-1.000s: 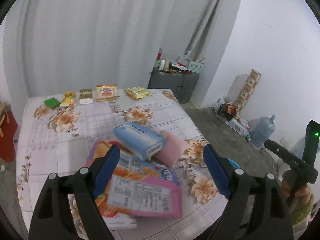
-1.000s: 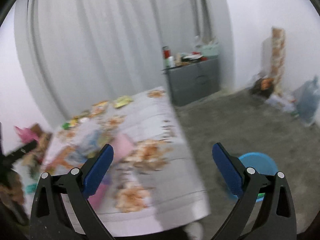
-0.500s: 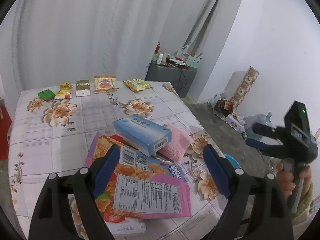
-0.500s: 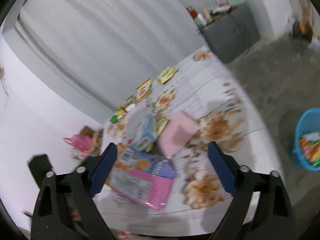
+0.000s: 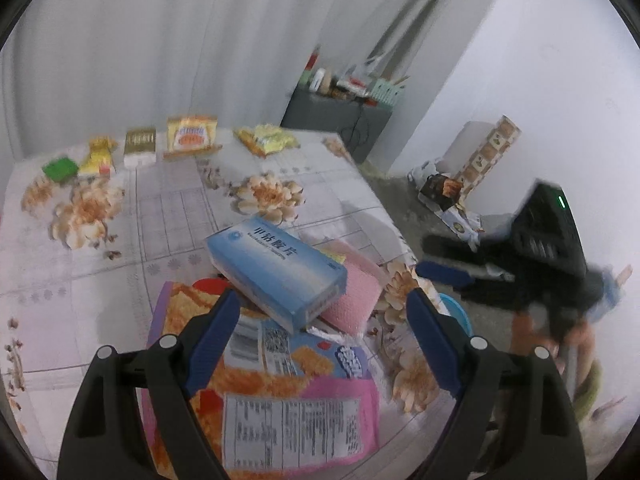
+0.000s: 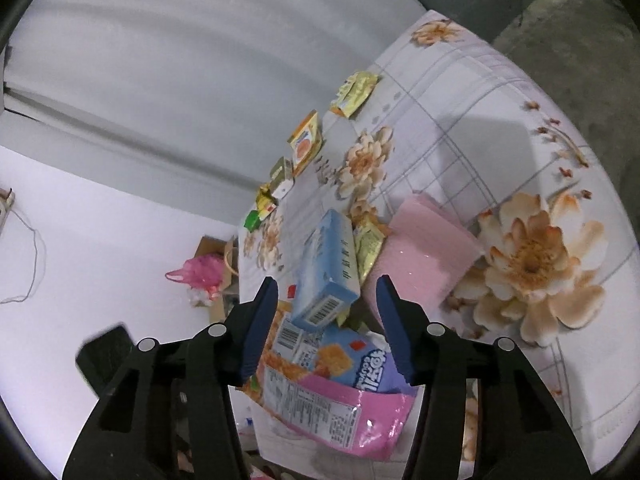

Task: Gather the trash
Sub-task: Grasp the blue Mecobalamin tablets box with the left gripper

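Trash lies in a loose heap near the front edge of the flower-print table [image 5: 168, 216]: a blue carton [image 6: 328, 272] rests tilted on top of a pink-and-orange snack bag [image 6: 332, 408], with a pink sponge-like pad [image 6: 424, 256] just beside it and a small yellow sachet [image 6: 370, 248] wedged between carton and pad. More wrappers sit in a row along the far edge, well apart from the heap.

The right gripper [image 6: 326, 328] has just been narrowing its jaws and now stands half open, its blue pads either side of the carton's barcoded end but not pressing on it. The left gripper [image 5: 320, 332] stands wide open over the snack bag, holding nothing.

The step in hand looks like a pick of the carton by the right gripper. To do it well, the pads should come down square on the carton's two long side faces rather than on a corner, since the carton sits tilted and could twist out. Closing should stop once the cardboard is firmly held, as a light carton can crush. Lifting straight up before swinging away would avoid dragging the sachet or the snack bag. A blue bin [image 5: 454, 312] shows just past the table's edge in the left view, a likely place for the drop. The left gripper is best kept clear of the right one's path.
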